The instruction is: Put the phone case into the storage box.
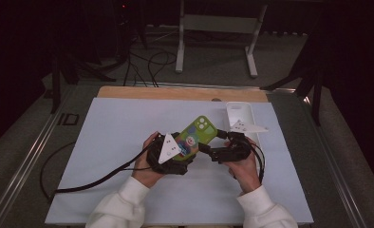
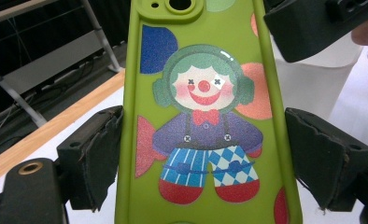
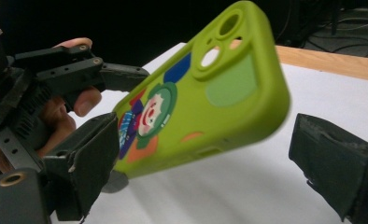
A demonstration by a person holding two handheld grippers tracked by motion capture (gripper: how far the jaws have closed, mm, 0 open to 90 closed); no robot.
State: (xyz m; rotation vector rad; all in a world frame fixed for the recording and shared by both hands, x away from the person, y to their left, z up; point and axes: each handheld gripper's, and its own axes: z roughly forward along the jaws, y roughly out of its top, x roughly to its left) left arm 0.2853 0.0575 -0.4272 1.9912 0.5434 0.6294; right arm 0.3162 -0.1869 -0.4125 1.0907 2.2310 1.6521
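The lime-green soft plastic phone case printed with a cartoon clown (image 1: pixel 194 137) is up off the table, tilted above the middle of the white sheet (image 1: pixel 118 142) that covers the wooden tabletop (image 1: pixel 175 93). The left gripper (image 1: pixel 182 154) has it by the lower half: in the left gripper view its two black padded jaws stand wide and sit against the case's two long edges (image 2: pixel 205 121), so I judge it a grip across the full width. The right gripper (image 1: pixel 213 142) hangs open at the camera end; in the right gripper view one jaw sits beside the case's side and the other stands well clear, nothing pinched (image 3: pixel 210 88).

The case looks light and rubbery, likely to flex or bow if squeezed across its width, and its smooth back could slide on the pads. The raised camera surround and the thick corners look like the firmest places to take; the long edges serve only under gentle pressure.

A white empty phone case (image 1: pixel 240 118) lies flat just beyond the right gripper, near the sheet's far right edge, so that side is the tight one. To the left and towards the person there is plenty of bare sheet. The cables trailing from both grippers run back along the sheet's near side and could snag a wide swing.
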